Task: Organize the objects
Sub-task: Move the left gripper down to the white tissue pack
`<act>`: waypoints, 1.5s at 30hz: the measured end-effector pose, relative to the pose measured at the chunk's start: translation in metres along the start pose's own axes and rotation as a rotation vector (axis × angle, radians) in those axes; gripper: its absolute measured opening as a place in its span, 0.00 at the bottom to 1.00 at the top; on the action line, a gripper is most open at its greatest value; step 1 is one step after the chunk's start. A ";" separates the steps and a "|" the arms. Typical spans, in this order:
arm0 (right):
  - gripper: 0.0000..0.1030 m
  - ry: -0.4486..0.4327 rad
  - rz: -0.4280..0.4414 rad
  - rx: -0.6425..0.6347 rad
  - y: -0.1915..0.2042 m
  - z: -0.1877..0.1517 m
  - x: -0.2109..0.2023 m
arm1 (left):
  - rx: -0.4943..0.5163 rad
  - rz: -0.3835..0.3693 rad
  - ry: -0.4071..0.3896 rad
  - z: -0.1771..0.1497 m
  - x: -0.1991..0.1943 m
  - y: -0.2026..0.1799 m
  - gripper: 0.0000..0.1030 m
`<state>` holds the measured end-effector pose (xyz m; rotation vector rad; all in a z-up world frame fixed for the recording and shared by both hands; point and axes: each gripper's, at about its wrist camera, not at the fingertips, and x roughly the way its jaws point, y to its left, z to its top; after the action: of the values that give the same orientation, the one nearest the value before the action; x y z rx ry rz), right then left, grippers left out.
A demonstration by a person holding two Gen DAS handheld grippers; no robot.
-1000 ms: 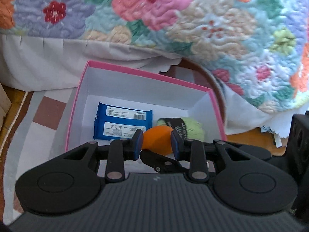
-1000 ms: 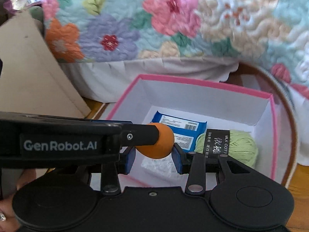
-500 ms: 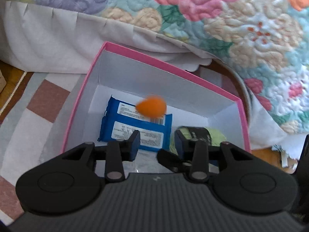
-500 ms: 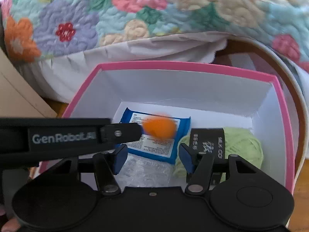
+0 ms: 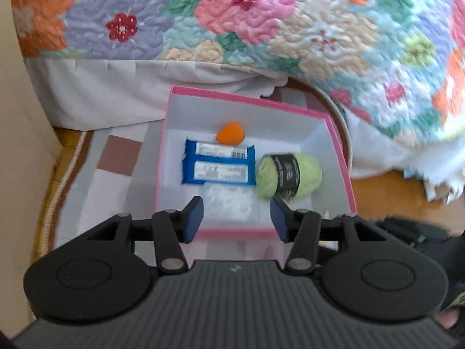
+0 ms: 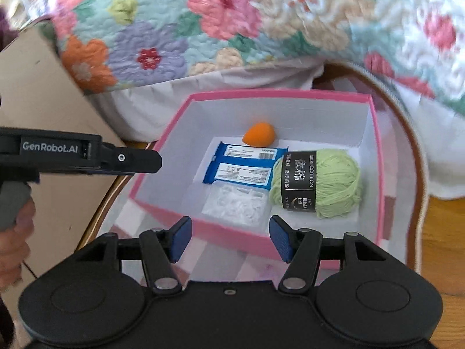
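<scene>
A pink box with a white inside (image 5: 252, 100) (image 6: 279, 94) stands on the rug. In it lie an orange egg-shaped sponge (image 5: 230, 134) (image 6: 259, 138) at the far wall, a blue packet (image 5: 219, 166) (image 6: 242, 166), a green yarn ball with a black band (image 5: 290, 175) (image 6: 322, 183) and a clear plastic bag (image 5: 229, 205) (image 6: 235, 203). My left gripper (image 5: 237, 218) is open and empty above the box's near edge. It also shows from the side in the right wrist view (image 6: 116, 158). My right gripper (image 6: 229, 238) is open and empty, short of the near wall.
A flowered quilt (image 5: 261, 29) (image 6: 232, 29) and white bed skirt (image 5: 130, 96) hang behind the box. A cardboard panel (image 6: 37, 96) leans at the left. A patterned rug (image 5: 96, 180) lies on the wooden floor (image 5: 386, 195).
The orange sponge left the left gripper, fell, and now lies at the box's far wall. Both grippers opened wider and pulled back and up from the box.
</scene>
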<state>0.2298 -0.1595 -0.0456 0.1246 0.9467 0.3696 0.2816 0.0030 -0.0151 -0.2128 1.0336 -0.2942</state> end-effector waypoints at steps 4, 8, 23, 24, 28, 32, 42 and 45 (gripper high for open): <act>0.66 -0.019 0.067 -0.061 0.020 0.000 -0.037 | 0.052 0.007 0.042 -0.006 -0.033 -0.003 0.55; 0.68 -0.042 0.094 -0.120 0.040 -0.005 -0.066 | 0.074 -0.004 0.066 -0.014 -0.064 0.001 0.55; 0.76 0.004 0.097 -0.339 0.098 -0.060 -0.121 | 0.172 0.002 0.013 -0.081 -0.137 -0.003 0.59; 0.77 0.007 0.094 -0.356 0.101 -0.066 -0.119 | 0.167 -0.002 0.017 -0.086 -0.134 -0.003 0.59; 0.77 0.044 0.100 -0.368 0.109 -0.084 -0.104 | 0.148 -0.040 0.041 -0.103 -0.117 0.002 0.59; 0.77 0.044 0.115 -0.382 0.115 -0.098 -0.090 | 0.148 -0.057 0.062 -0.116 -0.094 0.007 0.59; 0.77 0.074 0.078 -0.388 0.109 -0.132 -0.031 | 0.017 -0.037 0.134 -0.125 -0.012 0.051 0.59; 0.77 0.089 0.064 -0.394 0.105 -0.138 -0.014 | -0.016 -0.054 0.132 -0.130 0.007 0.061 0.57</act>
<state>0.0844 -0.0743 -0.0875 -0.2235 0.9416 0.6176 0.1810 0.0531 -0.1038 -0.2386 1.1620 -0.3525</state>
